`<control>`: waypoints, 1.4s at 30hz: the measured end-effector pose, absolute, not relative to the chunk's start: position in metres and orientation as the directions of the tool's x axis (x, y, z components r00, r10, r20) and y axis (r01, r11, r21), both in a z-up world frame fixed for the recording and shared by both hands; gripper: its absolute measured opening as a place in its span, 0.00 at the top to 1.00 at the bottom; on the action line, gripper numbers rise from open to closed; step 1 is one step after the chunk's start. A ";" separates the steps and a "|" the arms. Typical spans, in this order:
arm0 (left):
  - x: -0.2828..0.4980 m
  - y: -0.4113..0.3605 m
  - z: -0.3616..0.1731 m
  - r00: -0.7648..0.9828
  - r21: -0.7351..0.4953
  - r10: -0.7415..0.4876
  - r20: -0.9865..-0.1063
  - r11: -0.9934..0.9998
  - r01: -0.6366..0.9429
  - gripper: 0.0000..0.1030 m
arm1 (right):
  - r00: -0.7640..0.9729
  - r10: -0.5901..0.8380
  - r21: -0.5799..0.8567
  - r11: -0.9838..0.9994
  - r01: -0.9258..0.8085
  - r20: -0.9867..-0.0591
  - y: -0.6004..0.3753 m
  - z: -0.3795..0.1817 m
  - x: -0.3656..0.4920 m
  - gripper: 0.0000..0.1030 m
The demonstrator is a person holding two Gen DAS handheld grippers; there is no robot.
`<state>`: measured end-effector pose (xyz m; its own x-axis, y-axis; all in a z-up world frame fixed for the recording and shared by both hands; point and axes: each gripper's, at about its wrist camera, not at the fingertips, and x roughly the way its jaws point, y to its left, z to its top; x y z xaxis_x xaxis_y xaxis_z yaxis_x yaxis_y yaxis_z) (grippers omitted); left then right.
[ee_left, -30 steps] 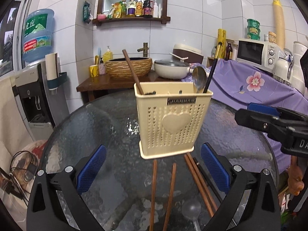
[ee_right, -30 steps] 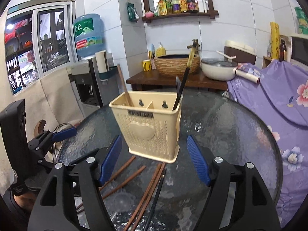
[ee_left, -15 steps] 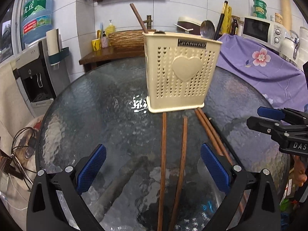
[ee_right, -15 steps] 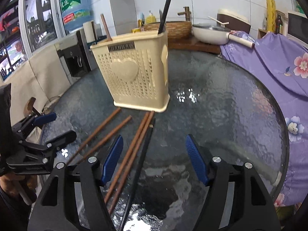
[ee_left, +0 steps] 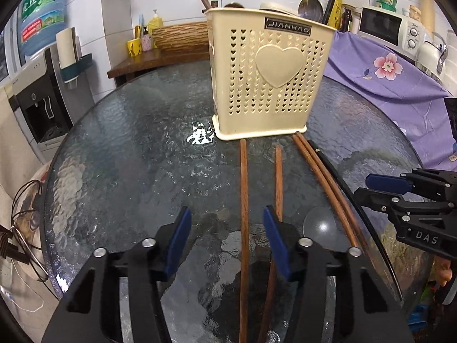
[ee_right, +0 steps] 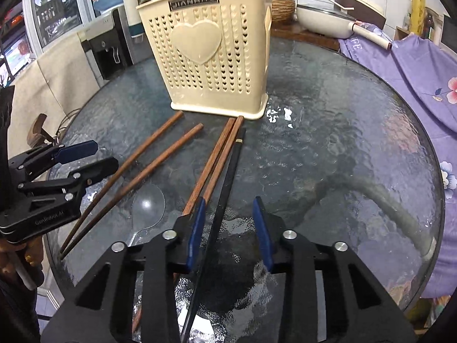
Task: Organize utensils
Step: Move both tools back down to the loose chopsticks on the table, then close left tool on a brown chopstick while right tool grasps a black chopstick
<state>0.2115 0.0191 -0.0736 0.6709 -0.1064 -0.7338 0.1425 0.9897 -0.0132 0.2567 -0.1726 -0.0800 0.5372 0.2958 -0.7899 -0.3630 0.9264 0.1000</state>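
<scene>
A cream perforated utensil holder (ee_left: 271,80) (ee_right: 211,57) stands on the round glass table (ee_left: 128,157), with a few utensils upright in it. In front of it lie several brown chopsticks and a black chopstick (ee_right: 228,171). My left gripper (ee_left: 227,211) hangs low over the table, jaws closing, with one brown chopstick (ee_left: 243,188) lying between them, untouched. My right gripper (ee_right: 229,201) is also closing, with the black chopstick between its jaws and close to the left pad, not pressed. A brown pair (ee_right: 220,148) runs under that left finger.
A clear plastic spoon (ee_right: 148,203) (ee_left: 320,225) lies on the glass between the two grippers. A purple flowered cloth (ee_left: 385,68) covers the counter to the right, with a microwave (ee_left: 385,28) on it. A water dispenser (ee_left: 42,85) stands to the left.
Both grippers have come down toward the table and tipped further downward. Both pairs of jaws have narrowed around a chopstick lying on the glass. Nothing on the table has moved.
</scene>
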 end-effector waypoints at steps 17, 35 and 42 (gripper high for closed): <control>0.258 0.001 -0.082 0.605 0.025 -0.106 -0.789 0.979 0.204 0.61 | 0.499 0.263 0.085 0.932 -0.352 -0.826 -0.154 -0.086 0.296 0.83; 0.299 -0.008 -0.082 0.543 0.019 -0.106 -0.833 0.976 0.219 0.77 | 0.476 0.266 0.104 0.934 -0.341 -0.838 -0.147 -0.087 0.323 0.91; 0.297 -0.013 -0.082 0.548 0.029 -0.100 -0.830 0.975 0.222 0.90 | 0.473 0.284 0.121 0.931 -0.345 -0.834 -0.152 -0.087 0.324 0.92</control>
<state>0.2973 -0.0130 -0.0820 0.5480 -0.1001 -0.8305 0.2219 0.9747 0.0289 0.3241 -0.1521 -0.0871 0.4727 0.2838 -0.8343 -0.3446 0.9309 0.1214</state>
